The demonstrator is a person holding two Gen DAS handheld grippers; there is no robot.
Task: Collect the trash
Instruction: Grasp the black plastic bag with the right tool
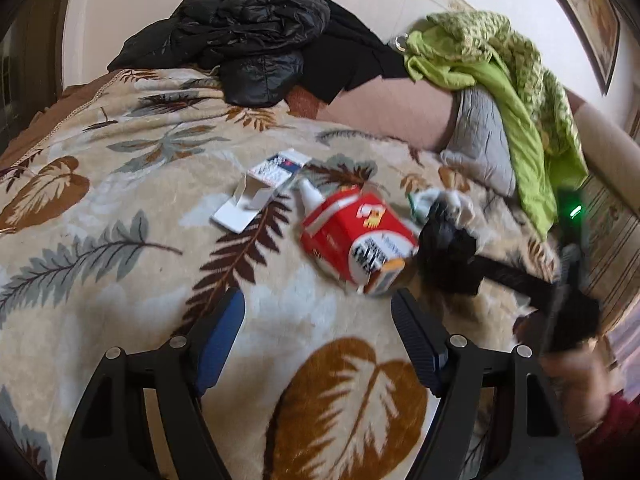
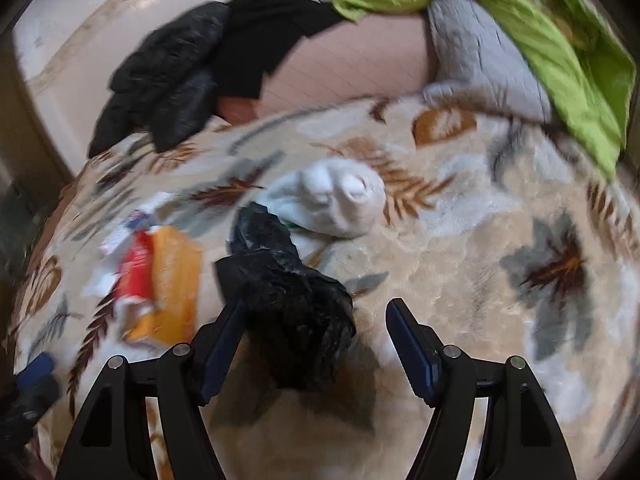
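Note:
Trash lies on a leaf-patterned blanket (image 1: 120,208). A red and white carton (image 1: 356,240) lies on its side, with a white squeeze bottle (image 1: 310,194) and an opened white box (image 1: 260,188) behind it. A crumpled black plastic bag (image 2: 288,300) sits between the open fingers of my right gripper (image 2: 316,316), against the left finger. It also shows in the left wrist view (image 1: 446,252). A white crumpled wad (image 2: 332,200) lies beyond it. My left gripper (image 1: 318,308) is open and empty, just short of the carton (image 2: 160,280).
A black jacket (image 1: 248,40) and a green cloth (image 1: 500,80) over a grey pillow (image 1: 480,140) lie at the far side of the bed, against the wall. The right gripper's body and the hand holding it (image 1: 572,320) appear at the right edge.

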